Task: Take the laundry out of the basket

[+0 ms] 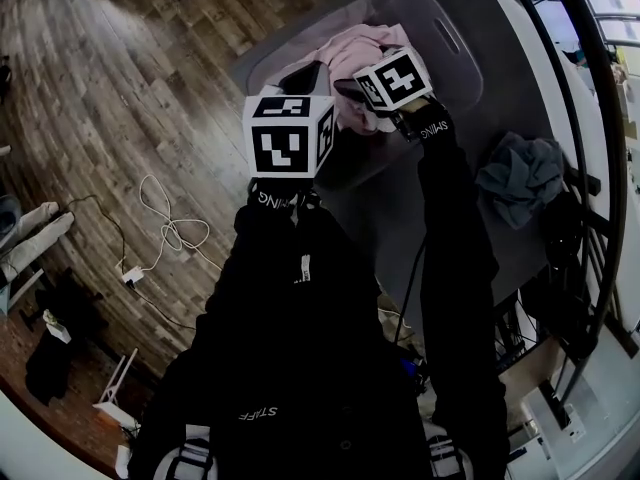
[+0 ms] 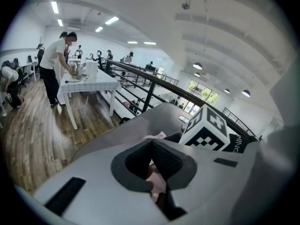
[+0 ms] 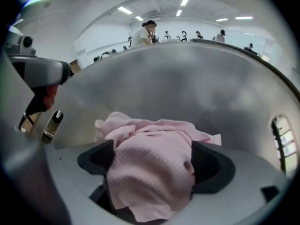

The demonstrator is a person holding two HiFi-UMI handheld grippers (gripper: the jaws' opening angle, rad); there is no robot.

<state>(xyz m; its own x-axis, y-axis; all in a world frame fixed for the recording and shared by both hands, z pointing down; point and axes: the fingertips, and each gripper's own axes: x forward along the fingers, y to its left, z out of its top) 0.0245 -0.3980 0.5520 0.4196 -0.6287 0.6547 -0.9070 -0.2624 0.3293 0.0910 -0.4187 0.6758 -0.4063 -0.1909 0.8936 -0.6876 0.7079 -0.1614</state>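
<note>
While the left gripper (image 2: 153,162) is hovering clenched at the edge of the basket (image 1: 458,40), the right gripper (image 3: 150,159) is straddling the pink garment (image 3: 145,139), jaws released.

Right hand-held gripper (image 3: 154,163) at pink garment (image 3: 146,142), inside grey basket (image 3: 187,78).
Jaws wide apart; bunched pink cloth fills the gap between them.
</note>
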